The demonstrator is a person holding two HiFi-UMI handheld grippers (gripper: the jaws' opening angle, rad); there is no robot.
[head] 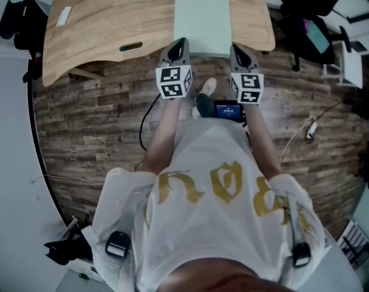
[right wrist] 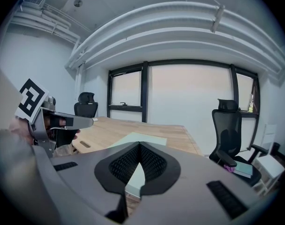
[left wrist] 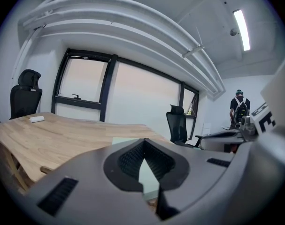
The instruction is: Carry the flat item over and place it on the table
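Seen from above, a pale green board [head: 202,20] lay flat on the right part of a wooden tabletop [head: 111,23]. Its long axis ran straight away from the person. Its near short edge sat at the tabletop's front edge, perhaps slightly past it.

The left gripper [head: 180,42] was at the board's near left corner and the right gripper [head: 237,48] at its near right corner, so neither hand was nearer than the other. The board lay directly ahead of both sets of jaws and just under their tips.

Both sets of jaws were closed, tips meeting, with nothing pinched between them. In each gripper view the board showed only through the gap behind the tips, lying below the jaws. Whether the tips touched it could not be told.

Both forearms reached forward side by side, roughly parallel, with the grippers tilted slightly down toward the tabletop.

The board appeared already placed, so either nudging it farther on or drawing back would follow its long axis.
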